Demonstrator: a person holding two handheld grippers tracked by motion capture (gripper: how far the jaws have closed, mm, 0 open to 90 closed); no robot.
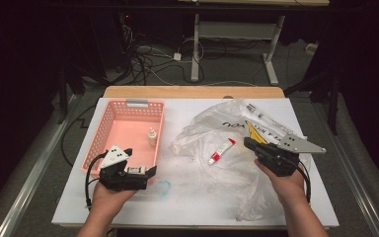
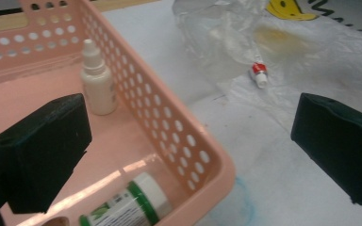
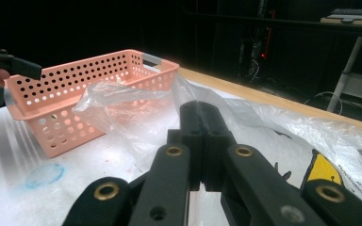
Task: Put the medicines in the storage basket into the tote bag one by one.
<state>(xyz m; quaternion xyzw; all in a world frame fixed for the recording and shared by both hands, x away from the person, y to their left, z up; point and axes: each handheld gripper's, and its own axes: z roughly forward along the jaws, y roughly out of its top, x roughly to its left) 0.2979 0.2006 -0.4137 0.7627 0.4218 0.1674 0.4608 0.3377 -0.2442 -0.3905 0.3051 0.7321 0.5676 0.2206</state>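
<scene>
Left gripper (image 1: 145, 174): fingers standing wide open, straddling the pink basket's (image 1: 109, 117) near corner, gripping nothing.
Right gripper (image 1: 248, 143): fingers pressing closed, resting over the plastic bag (image 1: 212, 126).
Basket: holding a dropper bottle (image 1: 152, 136).

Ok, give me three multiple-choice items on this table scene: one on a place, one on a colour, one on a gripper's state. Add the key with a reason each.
1. Where does the small dropper bottle stand?
A. inside the basket
B. on the plastic bag
C. between the right gripper's jaws

2. What colour is the cap end of the small tube on the bag?
A. green
B. red
C. blue

3. How do the left gripper's jaws stand?
A. wide apart, nothing between them gripped
B. shut on the tube
C. shut on the bag

Key: 1 A, it stands upright by the basket's perforated wall. 2 B, the high view shows the red end. 3 A, the left gripper view shows the pads far apart over the basket's corner.
</scene>
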